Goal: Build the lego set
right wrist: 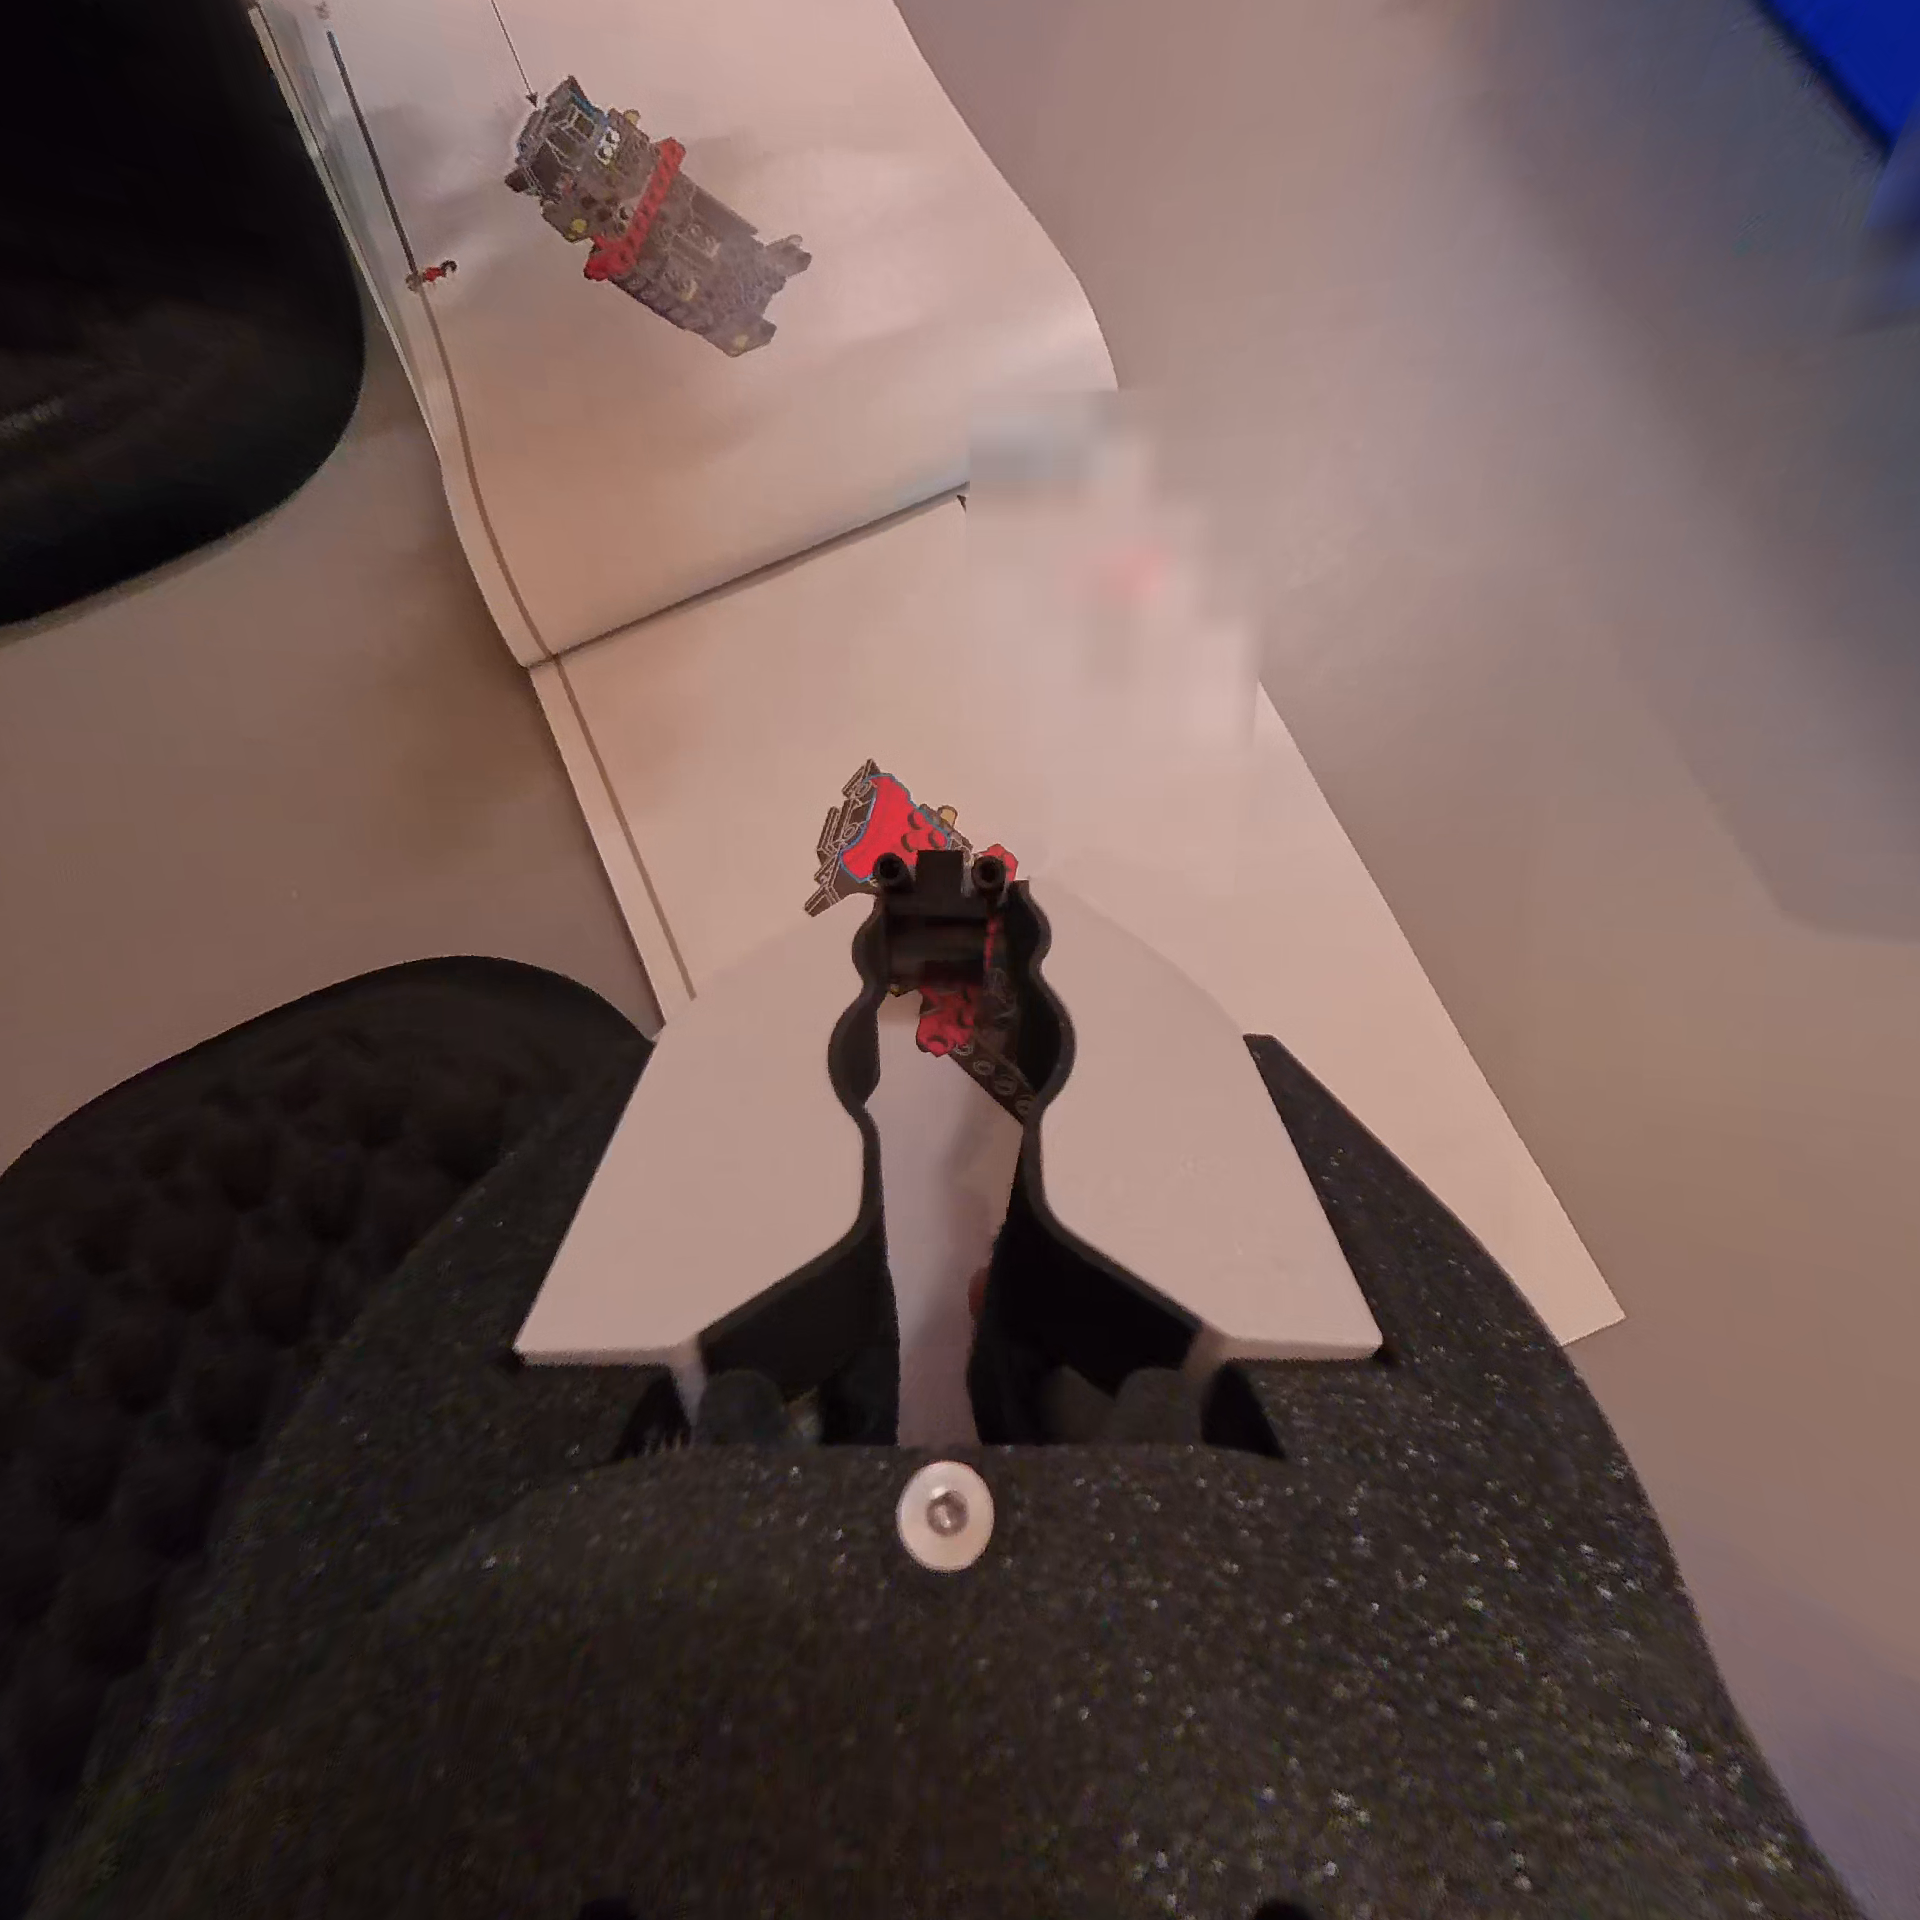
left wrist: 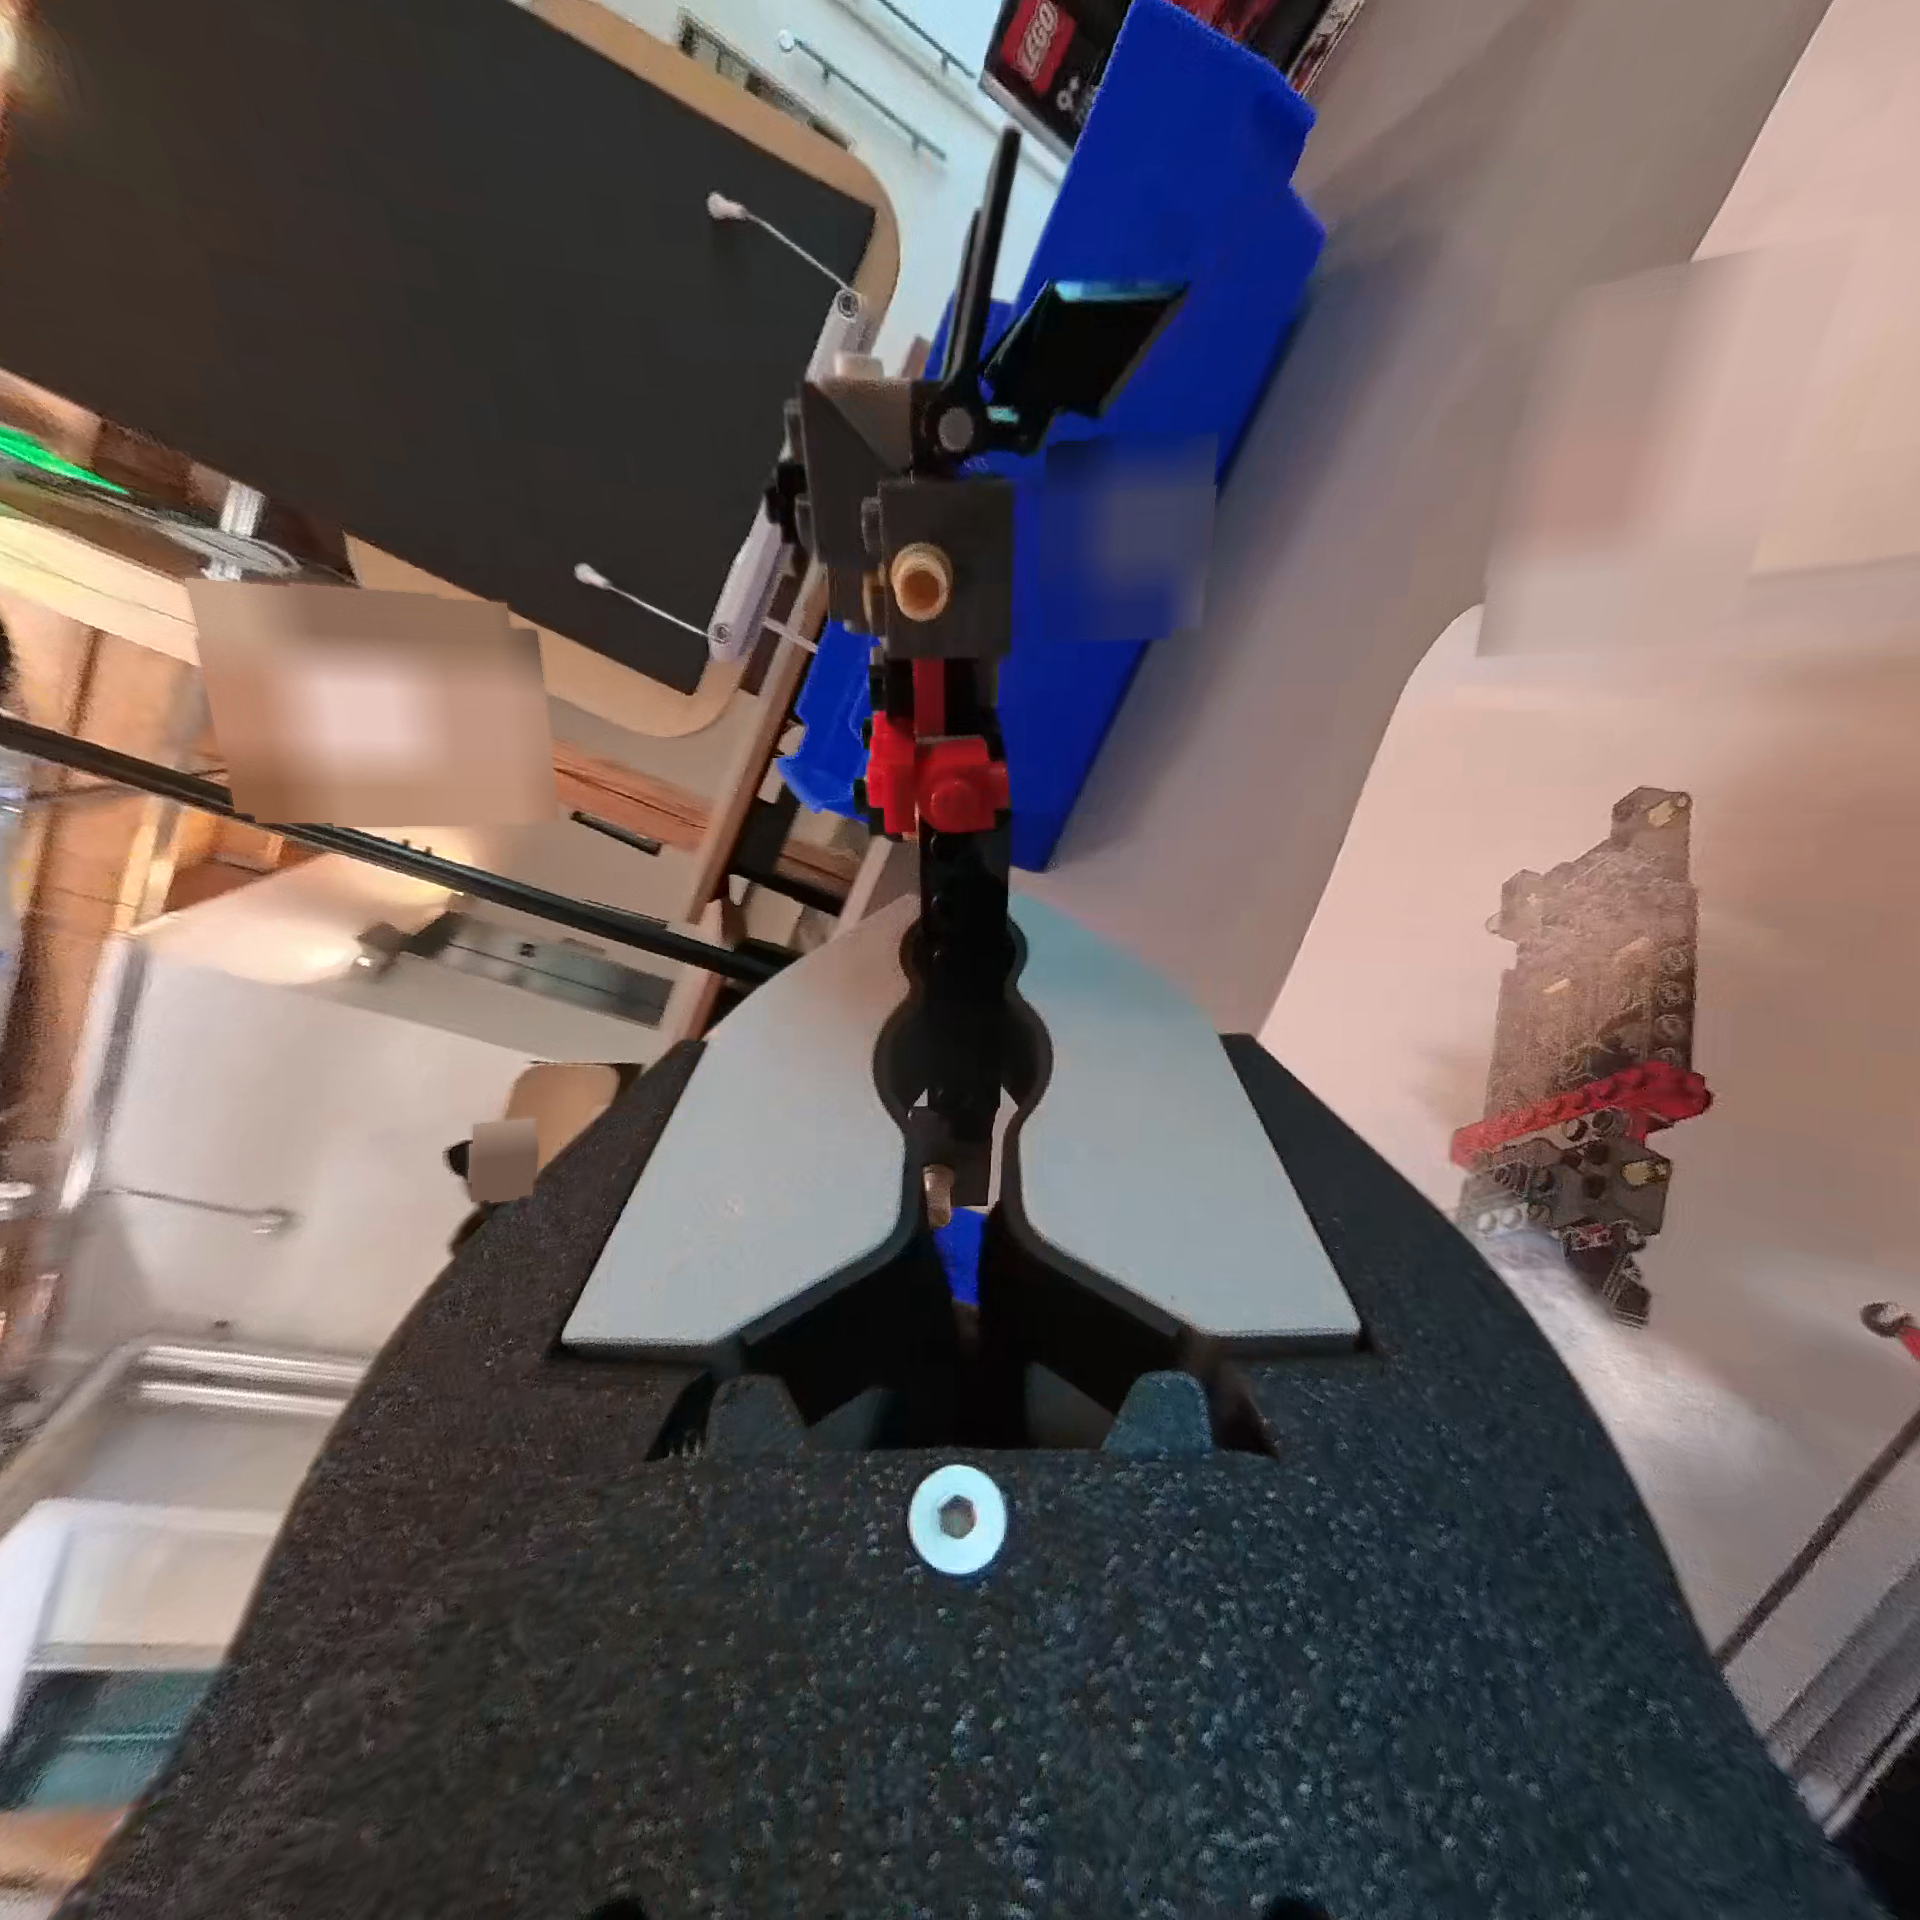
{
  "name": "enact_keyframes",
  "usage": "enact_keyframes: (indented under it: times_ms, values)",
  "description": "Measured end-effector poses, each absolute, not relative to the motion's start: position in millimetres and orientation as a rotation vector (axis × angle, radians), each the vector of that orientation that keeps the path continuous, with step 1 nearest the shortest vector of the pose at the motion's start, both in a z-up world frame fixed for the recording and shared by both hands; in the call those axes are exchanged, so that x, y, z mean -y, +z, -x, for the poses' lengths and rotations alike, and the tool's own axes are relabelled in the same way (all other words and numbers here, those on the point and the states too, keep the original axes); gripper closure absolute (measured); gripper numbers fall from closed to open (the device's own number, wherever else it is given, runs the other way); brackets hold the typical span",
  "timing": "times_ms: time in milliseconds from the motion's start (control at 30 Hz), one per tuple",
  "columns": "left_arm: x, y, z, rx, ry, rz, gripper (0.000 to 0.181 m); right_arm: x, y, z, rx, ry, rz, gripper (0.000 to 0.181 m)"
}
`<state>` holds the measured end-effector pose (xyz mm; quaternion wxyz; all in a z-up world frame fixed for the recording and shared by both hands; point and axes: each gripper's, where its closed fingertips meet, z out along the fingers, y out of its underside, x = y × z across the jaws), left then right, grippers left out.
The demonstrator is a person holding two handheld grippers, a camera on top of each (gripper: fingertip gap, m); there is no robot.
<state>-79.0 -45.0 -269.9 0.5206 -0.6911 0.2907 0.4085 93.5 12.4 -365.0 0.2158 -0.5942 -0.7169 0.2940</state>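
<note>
Here the left hand-held gripper (left wrist: 961, 997) clamps a black-and-red lego assembly (left wrist: 940, 644); the right hand-held gripper (right wrist: 940, 914) pinches a small black piece (right wrist: 938, 904) above the instruction booklet (right wrist: 727, 499).

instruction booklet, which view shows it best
The right wrist view: the open booklet lies flat on the table with both pages and the spine visible, under the right claw. The left wrist view shows only a curved page edge, blurred, at the right.

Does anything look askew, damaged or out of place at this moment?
Nothing stands out. The left gripper holds a black, red and grey lego assembly in the air; the right gripper pinches a small black piece over the open instruction booklet.
</note>
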Motion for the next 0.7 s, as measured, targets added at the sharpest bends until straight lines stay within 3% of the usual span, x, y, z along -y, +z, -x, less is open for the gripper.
enact_keyframes:
  times_ms: [300, 700]
  values:
    - [48.3, -261.2, 75.3, -0.786, 1.189, 1.563, 0.173, -12.5, -364.6, -93.9, 1.961, 0.817, 1.641, 0.164]
    - [46.8, -269.5, 76.8, -0.513, 0.661, 1.696, 0.173, -13.5, -359.2, -89.8, 1.915, 0.884, 1.655, 0.164]
